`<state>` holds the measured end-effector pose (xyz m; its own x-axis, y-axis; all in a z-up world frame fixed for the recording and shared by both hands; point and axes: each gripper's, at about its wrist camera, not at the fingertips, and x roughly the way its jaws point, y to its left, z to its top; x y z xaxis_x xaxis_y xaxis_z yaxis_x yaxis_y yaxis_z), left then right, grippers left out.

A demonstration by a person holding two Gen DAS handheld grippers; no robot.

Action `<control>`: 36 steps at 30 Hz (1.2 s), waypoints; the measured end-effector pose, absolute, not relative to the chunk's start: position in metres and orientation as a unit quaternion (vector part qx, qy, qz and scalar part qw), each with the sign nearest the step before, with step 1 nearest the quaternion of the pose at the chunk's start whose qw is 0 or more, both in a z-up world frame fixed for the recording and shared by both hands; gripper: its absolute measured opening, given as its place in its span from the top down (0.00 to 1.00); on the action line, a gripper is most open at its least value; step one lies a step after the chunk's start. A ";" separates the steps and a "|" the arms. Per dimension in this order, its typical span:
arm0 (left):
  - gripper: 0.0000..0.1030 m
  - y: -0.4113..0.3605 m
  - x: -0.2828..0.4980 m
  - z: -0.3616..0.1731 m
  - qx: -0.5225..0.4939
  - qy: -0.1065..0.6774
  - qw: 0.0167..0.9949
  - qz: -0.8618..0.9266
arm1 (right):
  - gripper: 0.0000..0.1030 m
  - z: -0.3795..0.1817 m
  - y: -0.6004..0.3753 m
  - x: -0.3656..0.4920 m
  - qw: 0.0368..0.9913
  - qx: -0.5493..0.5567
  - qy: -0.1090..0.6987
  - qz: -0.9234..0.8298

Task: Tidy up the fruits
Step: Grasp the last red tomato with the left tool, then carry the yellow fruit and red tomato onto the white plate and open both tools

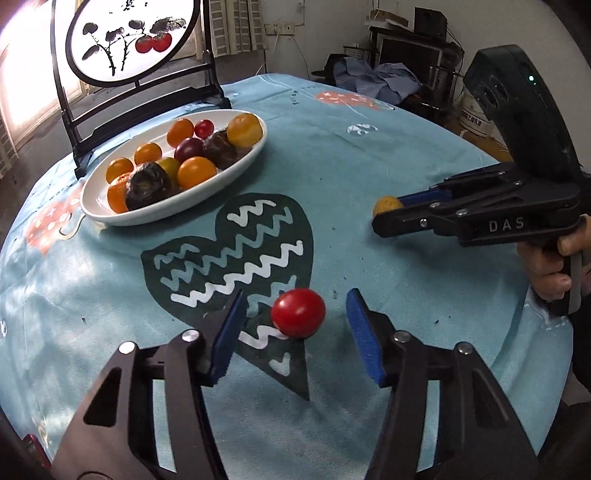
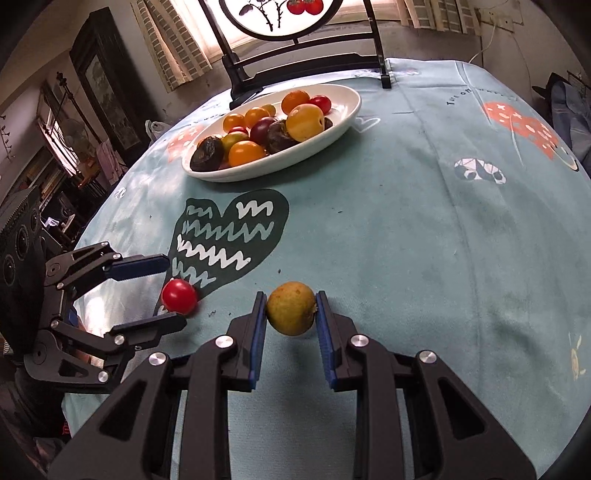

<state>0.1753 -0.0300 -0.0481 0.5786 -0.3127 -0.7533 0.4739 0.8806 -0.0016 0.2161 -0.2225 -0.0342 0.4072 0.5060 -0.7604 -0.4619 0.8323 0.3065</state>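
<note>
A red tomato (image 1: 297,313) lies on the teal tablecloth between the open fingers of my left gripper (image 1: 295,328), touching neither pad; it also shows in the right wrist view (image 2: 179,296), with the left gripper (image 2: 173,290) around it. My right gripper (image 2: 291,314) is shut on a yellow-green round fruit (image 2: 290,308) and holds it just above the cloth; in the left wrist view the right gripper (image 1: 380,212) shows at the right with the fruit (image 1: 386,205) at its tips. A white oval plate (image 1: 236,168) (image 2: 347,110) holds several orange, red, purple and dark fruits.
A black wooden stand with a round painted screen (image 1: 133,37) (image 2: 280,14) stands behind the plate at the table's far edge. The round table carries a teal cloth with a dark heart print (image 1: 240,236) (image 2: 229,229). Room clutter lies beyond the table.
</note>
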 end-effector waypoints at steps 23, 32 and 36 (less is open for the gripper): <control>0.70 -0.033 0.181 -0.054 0.103 0.410 0.881 -0.213 | 0.74 -0.032 -0.221 0.211 0.844 0.025 0.446 0.297; 0.70 -0.014 0.179 -0.025 0.074 0.372 0.908 -0.177 | 0.74 -0.008 -0.204 0.212 0.862 0.032 0.391 0.320; 0.70 0.000 0.193 -0.005 0.047 0.363 0.916 -0.161 | 0.74 0.010 -0.195 0.229 0.873 0.039 0.363 0.323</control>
<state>0.1927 0.0000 -0.0051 0.6841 -0.2606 -0.6812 0.3295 0.9437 -0.0301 0.2293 -0.1945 0.0096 0.5274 0.5922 -0.6092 -0.5351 0.7885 0.3032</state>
